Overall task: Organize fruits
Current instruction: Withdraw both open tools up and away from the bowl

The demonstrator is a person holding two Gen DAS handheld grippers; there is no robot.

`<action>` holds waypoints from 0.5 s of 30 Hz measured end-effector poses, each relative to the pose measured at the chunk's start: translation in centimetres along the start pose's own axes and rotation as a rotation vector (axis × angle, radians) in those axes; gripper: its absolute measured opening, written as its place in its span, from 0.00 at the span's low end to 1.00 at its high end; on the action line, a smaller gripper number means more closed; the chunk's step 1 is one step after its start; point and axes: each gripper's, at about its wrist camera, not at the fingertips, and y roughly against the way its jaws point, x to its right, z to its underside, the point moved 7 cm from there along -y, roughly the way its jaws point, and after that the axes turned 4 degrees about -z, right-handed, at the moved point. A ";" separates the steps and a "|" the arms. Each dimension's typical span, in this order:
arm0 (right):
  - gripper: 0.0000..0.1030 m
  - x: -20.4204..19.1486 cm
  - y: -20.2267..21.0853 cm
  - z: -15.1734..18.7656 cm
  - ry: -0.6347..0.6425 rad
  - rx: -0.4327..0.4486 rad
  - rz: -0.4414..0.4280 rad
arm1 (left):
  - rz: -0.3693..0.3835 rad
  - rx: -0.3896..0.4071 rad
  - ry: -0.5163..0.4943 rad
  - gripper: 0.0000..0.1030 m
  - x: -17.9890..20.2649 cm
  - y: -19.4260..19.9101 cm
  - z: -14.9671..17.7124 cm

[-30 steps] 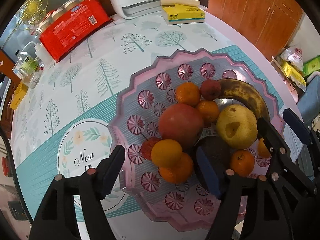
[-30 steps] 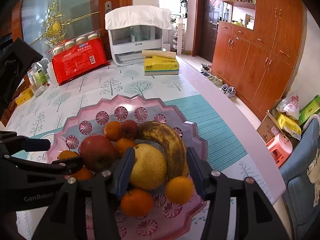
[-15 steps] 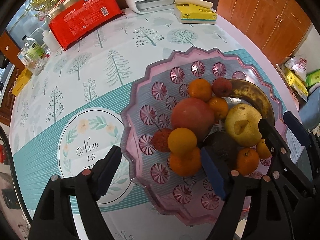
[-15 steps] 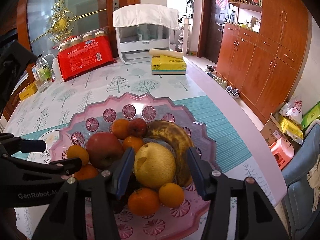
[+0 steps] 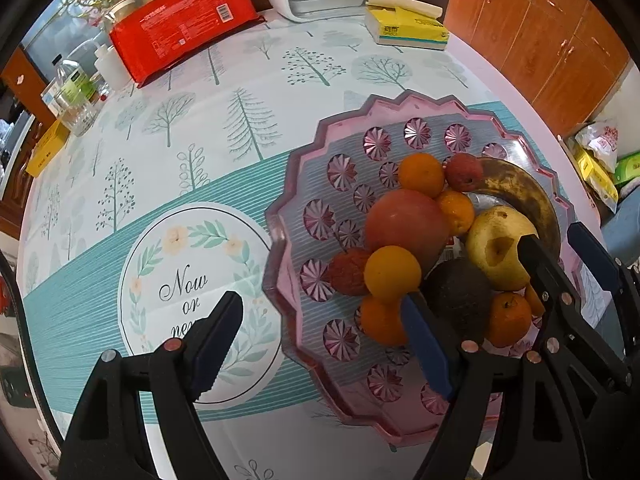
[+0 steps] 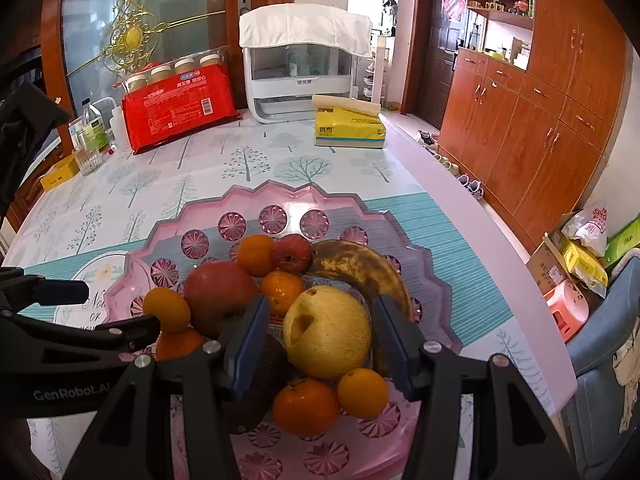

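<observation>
A pink scalloped plate (image 5: 316,216) (image 6: 280,196) holds a red apple (image 5: 406,226), several oranges, a browned banana (image 5: 520,192), a yellow pear (image 6: 326,332) and a dark avocado (image 5: 460,292). My left gripper (image 5: 320,344) is open above the plate's left rim. One finger hangs over the tablecloth's round print and the other over an orange (image 5: 380,320). Nothing is between its pads. My right gripper (image 6: 320,340) is open above the pear, with a gap on each side between pads and fruit. In the left wrist view its fingers (image 5: 536,264) hover over the pear and banana.
At the table's far side lie a red pack of jars (image 6: 180,108), a white appliance (image 6: 300,68), a yellow tissue pack (image 6: 348,128) and bottles (image 6: 92,136). The table's right edge drops to a floor with bags, a pink stool (image 6: 568,308) and wooden cabinets.
My left gripper has slid left off the fruit pile toward the plate's rim, and its jaws stand a little wider. The right gripper has stayed over the pear.
</observation>
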 end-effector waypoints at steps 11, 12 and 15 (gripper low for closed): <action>0.53 -2.0 1.9 -1.1 0.047 0.020 -0.029 | -0.004 0.078 0.062 0.78 -2.8 3.0 0.4; 0.53 -2.2 2.2 -1.3 0.052 0.023 -0.030 | -0.001 0.090 0.075 0.78 -3.2 3.6 0.5; 0.53 -2.6 3.4 -2.0 0.063 0.034 -0.041 | 0.010 0.120 0.095 0.78 -3.9 5.0 0.7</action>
